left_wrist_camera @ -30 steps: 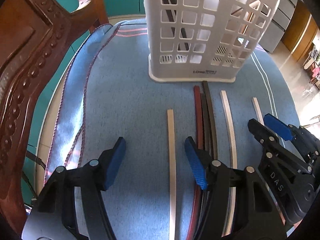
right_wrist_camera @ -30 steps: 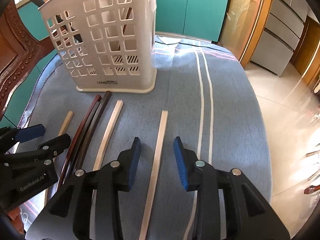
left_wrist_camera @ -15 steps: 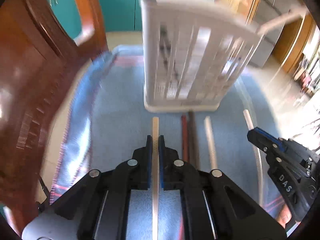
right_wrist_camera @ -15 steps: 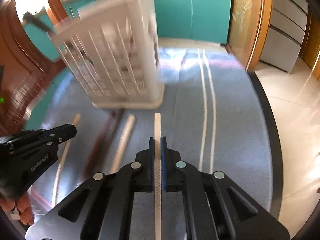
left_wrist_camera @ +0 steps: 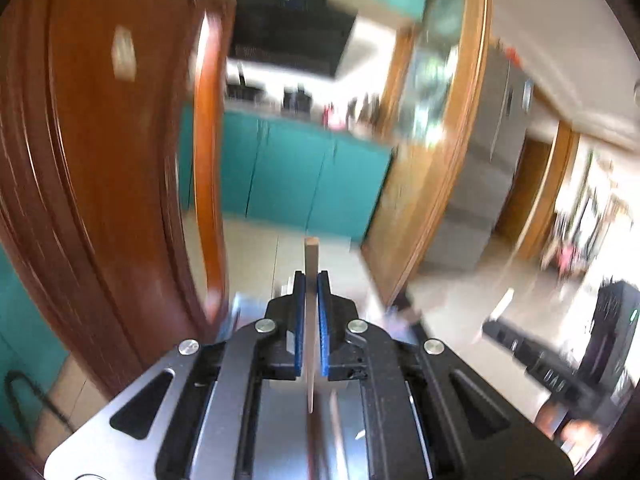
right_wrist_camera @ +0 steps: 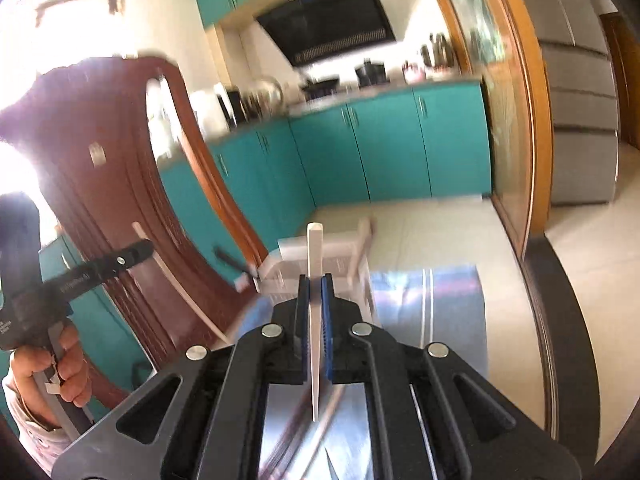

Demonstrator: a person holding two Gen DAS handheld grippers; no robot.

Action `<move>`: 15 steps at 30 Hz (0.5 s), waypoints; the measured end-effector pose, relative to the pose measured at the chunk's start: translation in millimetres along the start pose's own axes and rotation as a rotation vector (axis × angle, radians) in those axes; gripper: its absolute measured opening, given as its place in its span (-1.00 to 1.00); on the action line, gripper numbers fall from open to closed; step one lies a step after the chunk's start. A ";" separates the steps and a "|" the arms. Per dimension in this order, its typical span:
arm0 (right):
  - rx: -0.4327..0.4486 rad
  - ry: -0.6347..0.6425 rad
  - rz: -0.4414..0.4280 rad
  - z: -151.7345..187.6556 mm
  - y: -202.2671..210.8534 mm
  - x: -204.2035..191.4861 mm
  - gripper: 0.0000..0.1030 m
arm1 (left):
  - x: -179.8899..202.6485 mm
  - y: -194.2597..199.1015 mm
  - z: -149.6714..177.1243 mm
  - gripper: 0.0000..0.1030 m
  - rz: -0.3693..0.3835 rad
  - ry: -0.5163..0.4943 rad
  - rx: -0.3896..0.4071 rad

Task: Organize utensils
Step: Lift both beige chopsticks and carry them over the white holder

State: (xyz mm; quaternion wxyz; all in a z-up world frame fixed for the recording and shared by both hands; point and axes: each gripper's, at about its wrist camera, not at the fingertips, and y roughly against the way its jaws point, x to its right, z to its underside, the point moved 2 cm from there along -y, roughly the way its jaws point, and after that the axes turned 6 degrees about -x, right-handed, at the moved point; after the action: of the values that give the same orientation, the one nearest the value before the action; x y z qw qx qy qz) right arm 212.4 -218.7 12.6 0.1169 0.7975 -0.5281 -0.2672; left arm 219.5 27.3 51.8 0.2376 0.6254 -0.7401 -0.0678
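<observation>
- left gripper (left_wrist_camera: 311,280) is clamped tight on a pale chopstick (left_wrist_camera: 311,256), blue pads (left_wrist_camera: 323,320) pressing both sides, the stick's tip poking out just past the fingertips
- it's up in the air, pointing at the teal cabinets (left_wrist_camera: 296,188) and the range hood (left_wrist_camera: 292,36); dark wooden chair back (left_wrist_camera: 100,160) fills the left side, everything there pretty blurry
- right gripper (right_wrist_camera: 315,284) is closed the same way on a second pale chopstick (right_wrist_camera: 314,252), held off the table too
- in the right wrist view the white slotted basket (right_wrist_camera: 344,264) sits low behind that stick, on the blue tablecloth (right_wrist_camera: 420,304)
- there you can also spot the left gripper off to the left with its chopstick angling down across the chair
- steel fridge (right_wrist_camera: 576,92) stands at far right
</observation>
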 end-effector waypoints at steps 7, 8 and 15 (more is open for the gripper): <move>0.393 -0.089 0.031 -57.6 32.7 -2.4 -0.87 | -10.0 -5.7 -21.9 -0.87 -0.032 0.123 0.255; 0.425 -0.092 0.063 -59.7 28.8 -2.8 -0.87 | -11.0 -18.5 -18.9 -0.87 -0.048 0.123 0.224; 0.369 -0.082 0.132 -45.3 -24.3 2.6 -0.87 | -8.4 -84.3 6.7 -0.86 -0.121 0.072 0.051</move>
State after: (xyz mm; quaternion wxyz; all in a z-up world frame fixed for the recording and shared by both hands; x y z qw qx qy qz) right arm 257.0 -215.3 38.0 -0.0355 0.7574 -0.6237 -0.1898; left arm 292.8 16.5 10.1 0.2435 0.6769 -0.6934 -0.0405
